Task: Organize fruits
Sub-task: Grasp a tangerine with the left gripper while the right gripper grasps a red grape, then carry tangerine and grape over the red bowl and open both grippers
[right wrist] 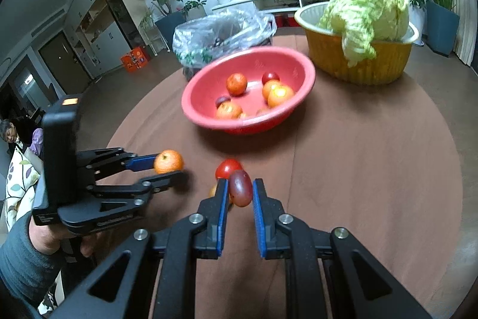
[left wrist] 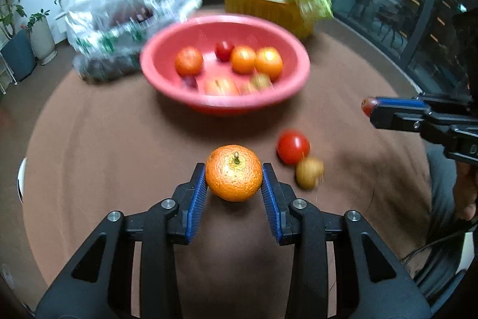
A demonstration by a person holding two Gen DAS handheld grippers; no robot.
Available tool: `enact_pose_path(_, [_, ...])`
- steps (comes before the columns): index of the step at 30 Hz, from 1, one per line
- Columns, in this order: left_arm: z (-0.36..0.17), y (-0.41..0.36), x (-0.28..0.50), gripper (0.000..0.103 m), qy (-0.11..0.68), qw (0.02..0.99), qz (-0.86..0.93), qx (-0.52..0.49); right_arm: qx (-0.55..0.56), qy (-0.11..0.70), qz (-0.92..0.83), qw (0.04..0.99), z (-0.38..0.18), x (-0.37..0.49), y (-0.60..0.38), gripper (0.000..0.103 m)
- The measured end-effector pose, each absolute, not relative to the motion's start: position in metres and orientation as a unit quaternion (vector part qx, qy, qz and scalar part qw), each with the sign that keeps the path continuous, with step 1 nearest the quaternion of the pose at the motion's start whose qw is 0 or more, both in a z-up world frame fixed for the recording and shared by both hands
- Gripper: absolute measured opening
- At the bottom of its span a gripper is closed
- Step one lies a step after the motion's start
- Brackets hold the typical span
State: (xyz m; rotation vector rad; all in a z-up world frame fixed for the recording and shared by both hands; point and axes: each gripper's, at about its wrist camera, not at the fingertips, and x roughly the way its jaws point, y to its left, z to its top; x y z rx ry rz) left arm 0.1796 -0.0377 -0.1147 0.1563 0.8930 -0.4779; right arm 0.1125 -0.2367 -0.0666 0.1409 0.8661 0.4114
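Note:
My left gripper point(left wrist: 234, 178) is shut on an orange mandarin point(left wrist: 234, 173), held above the brown table; the mandarin also shows in the right wrist view point(right wrist: 168, 161). My right gripper point(right wrist: 240, 193) is shut on a dark red oval fruit point(right wrist: 240, 188), also seen at the right edge of the left wrist view point(left wrist: 368, 105). A red bowl point(left wrist: 149, 65) point(right wrist: 298, 62) ahead holds several oranges and small red fruits. A red tomato point(left wrist: 292, 146) point(right wrist: 226, 167) and a small yellow-brown fruit point(left wrist: 309, 172) lie on the table between the grippers.
A yellow basin point(right wrist: 358, 65) with a cabbage point(right wrist: 370, 17) stands at the back right. A clear plastic bag point(right wrist: 221, 32) of produce sits behind the red bowl. The round table point(right wrist: 373, 169) is covered in brown cloth. Potted plants and a white TV bench line the far wall.

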Motion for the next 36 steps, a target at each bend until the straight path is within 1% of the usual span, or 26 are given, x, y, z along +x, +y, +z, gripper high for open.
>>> enact_pose_path(5, [-0.086, -0.033, 0.216, 0.034, 0.401, 0.889, -0.21, 0.063, 0.056, 0.403, 0.2, 0.891, -0.044, 0.146, -0.233, 0.018])
enact_pose_path(9, [-0.078, -0.039, 0.256, 0.034, 0.401, 0.891, -0.204, 0.057, 0.041, 0.407, 0.201, 0.89, -0.04, 0.178, -0.224, 0.018])
enact_pose_path(14, [-0.083, -0.049, 0.297, 0.034, 0.408, 0.888, -0.204, 0.058, 0.021, 0.427, 0.191, 0.883, -0.052, 0.219, -0.216, 0.018])
enact_pose_path(18, [-0.102, -0.056, 0.324, 0.034, 0.427, 0.878, -0.208, 0.057, 0.01, 0.442, 0.174, 0.88, -0.068, 0.243, -0.216, 0.018])
enact_pose_path(25, [-0.124, -0.064, 0.336, 0.034, 0.432, 0.875, -0.212, 0.058, -0.01, 0.452, 0.164, 0.877, -0.086, 0.254, -0.214, 0.018])
enact_pose_path(36, [-0.127, -0.068, 0.342, 0.035, 0.429, 0.876, -0.211, 0.059, -0.019, 0.447, 0.162, 0.879, -0.086, 0.258, -0.211, 0.019])
